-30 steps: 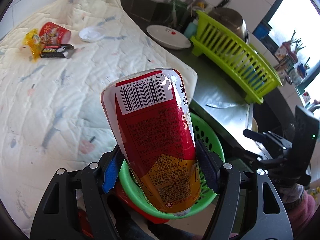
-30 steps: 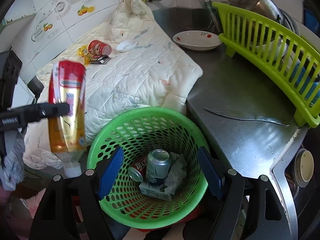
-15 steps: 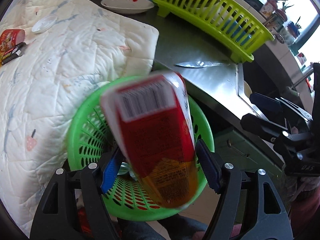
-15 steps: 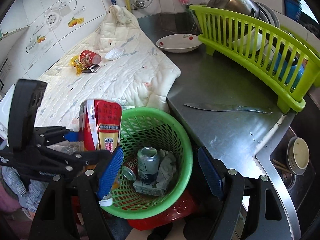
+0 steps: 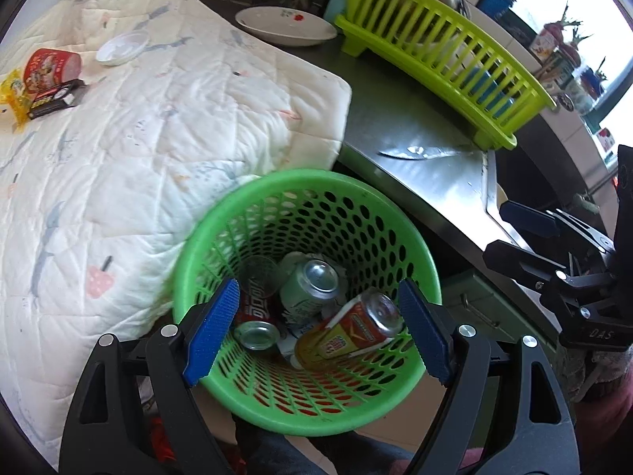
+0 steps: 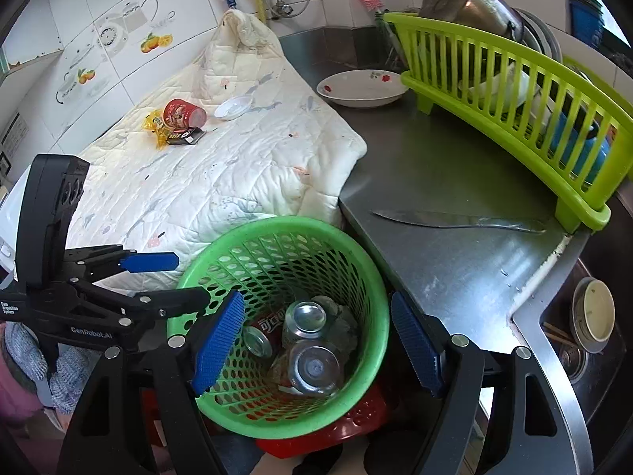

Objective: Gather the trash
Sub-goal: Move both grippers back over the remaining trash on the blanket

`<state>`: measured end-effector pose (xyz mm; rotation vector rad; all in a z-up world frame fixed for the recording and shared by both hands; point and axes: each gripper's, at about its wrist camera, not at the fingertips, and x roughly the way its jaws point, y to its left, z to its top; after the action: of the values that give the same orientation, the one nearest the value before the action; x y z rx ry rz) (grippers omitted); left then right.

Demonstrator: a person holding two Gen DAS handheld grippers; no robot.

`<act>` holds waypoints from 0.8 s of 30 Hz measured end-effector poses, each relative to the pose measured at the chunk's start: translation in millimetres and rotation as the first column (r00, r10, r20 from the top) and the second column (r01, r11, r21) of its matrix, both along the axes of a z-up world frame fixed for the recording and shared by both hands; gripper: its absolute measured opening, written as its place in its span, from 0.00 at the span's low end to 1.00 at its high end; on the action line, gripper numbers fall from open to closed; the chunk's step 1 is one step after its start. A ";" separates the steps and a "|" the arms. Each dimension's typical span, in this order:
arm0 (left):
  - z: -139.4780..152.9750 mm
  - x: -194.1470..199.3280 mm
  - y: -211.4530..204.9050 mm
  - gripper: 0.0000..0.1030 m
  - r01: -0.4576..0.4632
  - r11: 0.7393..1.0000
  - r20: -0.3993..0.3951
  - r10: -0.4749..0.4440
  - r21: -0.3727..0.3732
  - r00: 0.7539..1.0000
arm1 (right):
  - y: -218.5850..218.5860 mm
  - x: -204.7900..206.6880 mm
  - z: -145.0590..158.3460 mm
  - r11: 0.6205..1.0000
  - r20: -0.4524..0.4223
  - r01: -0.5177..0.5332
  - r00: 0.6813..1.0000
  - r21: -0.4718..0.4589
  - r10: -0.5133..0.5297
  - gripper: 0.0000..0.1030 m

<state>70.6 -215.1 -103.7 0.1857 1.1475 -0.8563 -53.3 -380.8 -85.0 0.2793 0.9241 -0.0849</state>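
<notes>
Through the left wrist camera we see our left gripper (image 5: 316, 328) spread wide with nothing between its blue pads; its jaws have just been opening. A second ago the red-and-yellow bottle (image 5: 348, 332) stood pinched there, above the rim. Now it lies on its side at the bottom of the green basket (image 5: 221, 221), directly ahead of and below the fingertips, among two drink cans (image 5: 312, 283) and some crumpled paper. So that piece of trash is delivered, and this tool is free. Far ahead and to the left, on the white quilt (image 5: 158, 126), a red cup (image 5: 51, 67), a yellow wrapper (image 5: 14, 91) and a small dark box (image 5: 53, 99) are not yet collected.

From the right wrist camera, our right gripper (image 6: 316, 340) hangs over the same basket (image 6: 372, 277), jaws apart and empty, the cans just beyond its tips. The left tool (image 6: 150, 281) sits to its left at the basket's rim, no longer carrying the bottle. We judge the next reach goes forward-left to the leftover trash on the quilt (image 6: 221, 182)
</notes>
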 end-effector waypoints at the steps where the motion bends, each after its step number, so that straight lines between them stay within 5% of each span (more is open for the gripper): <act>1: 1.9 2.8 4.6 0.79 -0.010 1.000 0.005 0.010 -0.003 1.000 | 1.9 3.8 0.0 1.000 -0.001 -0.006 1.000 0.001 0.006 0.72; 12: 18.6 45.4 56.0 0.79 -0.149 0.989 0.059 0.150 -0.011 0.987 | 29.8 58.3 3.5 0.996 0.005 -0.089 0.996 0.001 0.089 0.72; 24: 25.0 111.4 121.9 0.79 -0.313 0.950 0.092 0.313 -0.013 0.945 | 77.3 144.9 5.0 0.978 -0.004 -0.209 0.978 -0.015 0.209 0.72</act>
<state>182.0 -93.2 -78.7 0.0411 1.0552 -0.5583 91.5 -303.5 -79.9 0.1665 0.9501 0.1019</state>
